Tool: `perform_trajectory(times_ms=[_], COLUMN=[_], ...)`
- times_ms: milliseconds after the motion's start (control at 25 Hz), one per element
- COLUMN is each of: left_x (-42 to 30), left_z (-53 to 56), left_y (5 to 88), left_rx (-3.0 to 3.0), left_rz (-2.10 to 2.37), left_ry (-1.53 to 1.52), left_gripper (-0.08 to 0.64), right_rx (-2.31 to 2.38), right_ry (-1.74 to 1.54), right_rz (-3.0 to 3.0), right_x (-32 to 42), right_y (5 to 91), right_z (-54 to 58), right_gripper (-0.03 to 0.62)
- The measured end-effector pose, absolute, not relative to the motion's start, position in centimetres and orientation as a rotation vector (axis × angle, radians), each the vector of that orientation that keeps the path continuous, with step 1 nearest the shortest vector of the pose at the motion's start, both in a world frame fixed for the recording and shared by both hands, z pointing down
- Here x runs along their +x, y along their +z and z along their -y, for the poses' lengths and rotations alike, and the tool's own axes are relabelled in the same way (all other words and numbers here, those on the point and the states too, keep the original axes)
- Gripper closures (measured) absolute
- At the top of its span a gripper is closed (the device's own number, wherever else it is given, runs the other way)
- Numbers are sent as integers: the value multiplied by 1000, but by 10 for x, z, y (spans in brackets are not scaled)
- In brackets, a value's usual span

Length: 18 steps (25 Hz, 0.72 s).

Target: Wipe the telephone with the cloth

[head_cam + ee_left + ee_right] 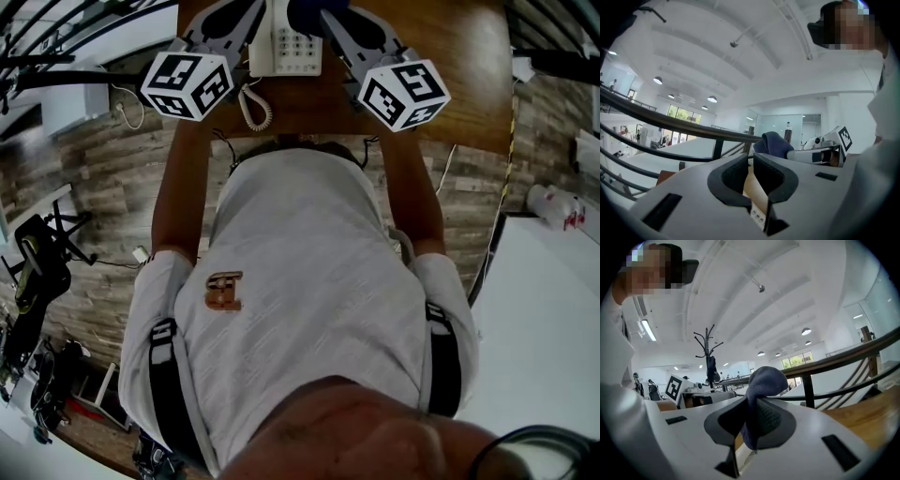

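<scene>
We hold L gripper (751,165) w/ jaws almost together, narrow gap, nothing between. R gripper (751,409) clamps the dark blue cloth (764,379), near telephone (286,42).

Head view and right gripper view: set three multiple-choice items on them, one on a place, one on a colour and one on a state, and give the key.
1. Where does the telephone stand?
A. on the floor
B. on a chair
C. on the wooden table

2. What colour is the cloth?
A. dark blue
B. yellow
C. red

3. How do the right tongs stand?
A. wide open and empty
B. shut on the cloth
C. shut on a pen

Key:
1 C: the head view shows the white telephone on the brown wooden top in front of the person.
2 A: the bunched fabric in the right gripper view is dark blue.
3 B: the right gripper view shows both pads pressed on the cloth, which bulges out above them.
</scene>
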<state>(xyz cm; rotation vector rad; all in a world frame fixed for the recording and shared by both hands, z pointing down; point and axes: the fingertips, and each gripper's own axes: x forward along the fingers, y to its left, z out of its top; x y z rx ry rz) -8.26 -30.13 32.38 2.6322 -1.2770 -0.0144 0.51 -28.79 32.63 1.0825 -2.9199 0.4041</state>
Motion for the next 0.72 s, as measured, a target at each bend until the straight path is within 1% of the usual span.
perform_trajectory(times_ms=[360, 720], left_x=[-81, -81], left_z=[282, 271], left_y=[271, 257], left_rx=[2796, 2838], left_rz=[1432, 1449], left_ry=[-117, -189], left_gripper=[538, 541], right_rx=[1015, 1007], right_ry=[149, 15], right_rz=[3092, 3152], right_x=[0, 0], right_y=[276, 260], right_z=[275, 260], right_gripper=[532, 532])
